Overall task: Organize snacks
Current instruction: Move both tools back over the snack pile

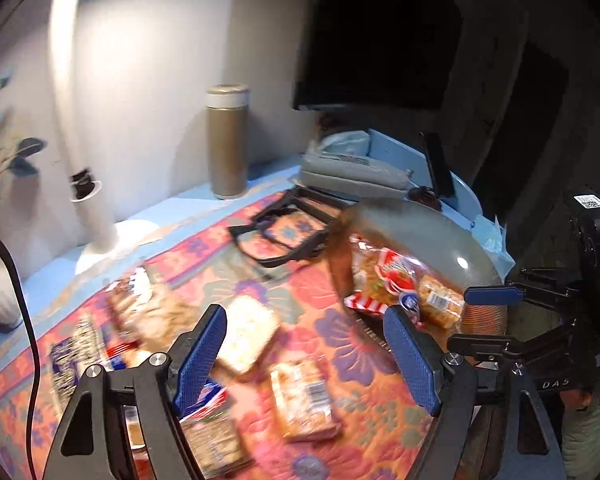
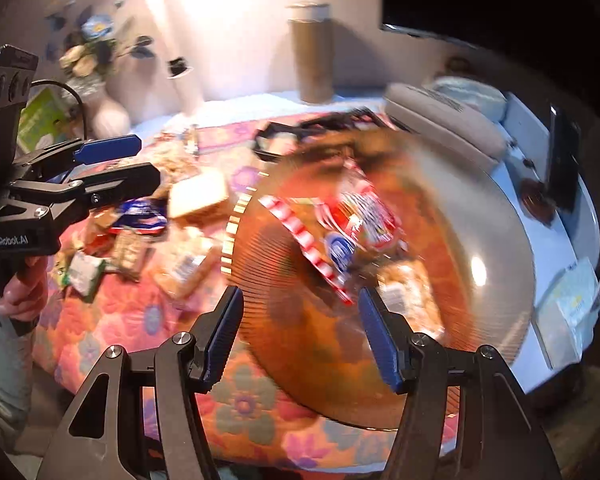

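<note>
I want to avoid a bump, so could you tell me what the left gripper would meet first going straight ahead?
Probably the pale snack packet lying on the floral cloth; it sits between the open left gripper fingers, though blur makes depth uncertain.

A tan flask (image 1: 227,140) stands beside a white lamp (image 1: 96,216).

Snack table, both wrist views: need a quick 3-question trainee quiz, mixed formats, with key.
1. True or false: the red-and-white striped snack bag lies in the clear round tray.
2. Multiple choice: the tall tan flask is A) lying flat, B) standing upright by the wall, C) inside the tray.
3. Fill in: the left gripper has its jaws ____, with nothing gripped.

Key: 1 true; 2 B; 3 open.
</note>
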Demonstrator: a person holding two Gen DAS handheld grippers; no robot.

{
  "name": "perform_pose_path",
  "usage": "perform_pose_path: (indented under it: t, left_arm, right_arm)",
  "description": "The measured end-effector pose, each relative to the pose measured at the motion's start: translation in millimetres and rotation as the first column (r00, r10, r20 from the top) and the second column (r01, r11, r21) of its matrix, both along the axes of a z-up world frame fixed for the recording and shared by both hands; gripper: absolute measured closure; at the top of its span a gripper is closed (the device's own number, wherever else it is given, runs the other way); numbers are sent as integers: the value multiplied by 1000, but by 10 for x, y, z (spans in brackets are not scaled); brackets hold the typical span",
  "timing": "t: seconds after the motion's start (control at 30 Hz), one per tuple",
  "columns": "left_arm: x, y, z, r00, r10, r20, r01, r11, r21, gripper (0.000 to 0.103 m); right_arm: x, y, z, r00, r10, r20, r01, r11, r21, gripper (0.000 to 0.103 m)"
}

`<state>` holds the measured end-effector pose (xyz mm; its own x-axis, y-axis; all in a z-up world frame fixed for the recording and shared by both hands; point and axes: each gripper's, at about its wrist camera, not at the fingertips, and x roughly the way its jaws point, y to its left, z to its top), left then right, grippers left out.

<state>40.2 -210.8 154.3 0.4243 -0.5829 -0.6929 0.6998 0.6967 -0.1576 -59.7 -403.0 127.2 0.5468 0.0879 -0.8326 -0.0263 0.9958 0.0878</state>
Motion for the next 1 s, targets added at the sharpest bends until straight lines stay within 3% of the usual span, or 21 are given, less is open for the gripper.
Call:
perform_pose_path:
  t: [0.2, 0.5, 0.7, 0.87, 1.0]
  left_arm:
    - [-6, 850, 174, 989, 145, 34, -143, 989, -35, 24]
    - [-126, 2055, 277, 936, 349, 53, -346, 936, -67, 24]
    - [-306, 2634, 126, 890, 453, 52, -451, 891, -46, 25]
    - [-417, 2816, -153, 881, 473, 4, -473, 881, -15, 25]
    - [-447, 2826, -424, 883, 465, -56, -466, 885, 1, 25]
  right_arm:
    - [89, 494, 80, 995, 99, 22, -99, 995, -13, 44]
    - [232, 1271, 92, 972, 236, 20, -235, 972, -17, 44]
    - [278, 1755, 53, 947, 321, 7, -321, 947, -18, 44]
    - [333, 2082, -36, 920, 392, -13, -392, 920, -12, 44]
    - [365, 2394, -159, 874, 486, -26, -486, 874, -11, 44]
